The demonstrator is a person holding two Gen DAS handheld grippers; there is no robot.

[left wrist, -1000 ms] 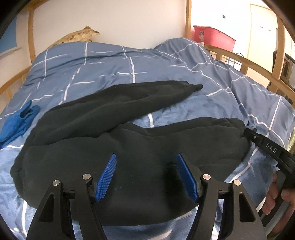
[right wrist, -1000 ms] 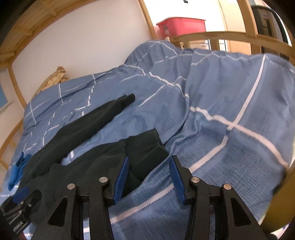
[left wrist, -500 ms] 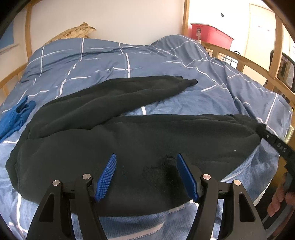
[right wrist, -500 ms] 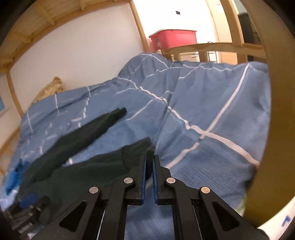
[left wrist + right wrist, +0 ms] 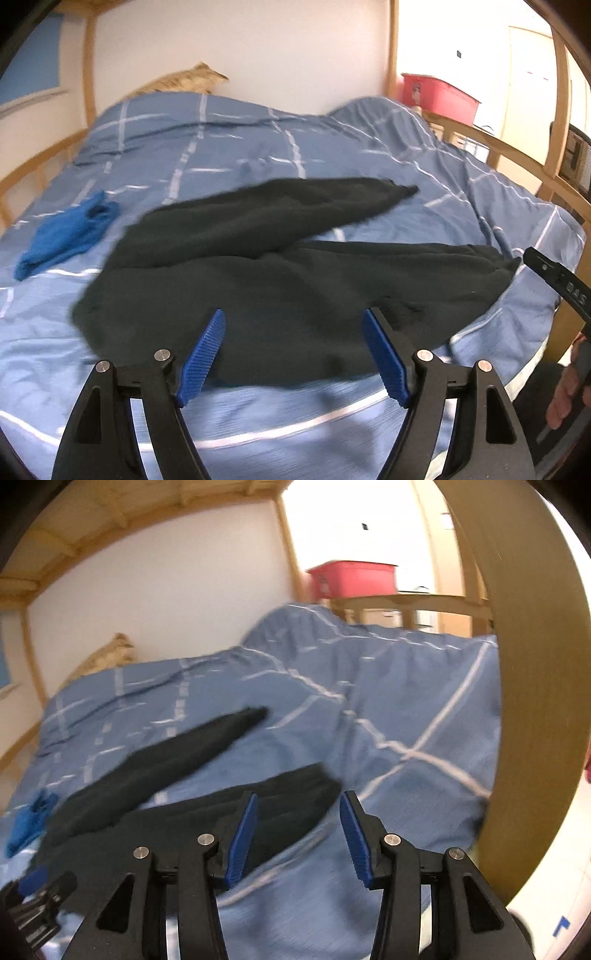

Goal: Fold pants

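Now both pairs of fingers gape wide and grip nothing: the left gripper (image 5: pixel 293 352) hovers over the near waist edge of the black pants (image 5: pixel 280 280), the right gripper (image 5: pixel 297 830) above the nearer leg's cuff. Beyond them the pants lie splayed on the blue duvet (image 5: pixel 258 147), bare cover stretching far and right to the wooden rail (image 5: pixel 498 142).
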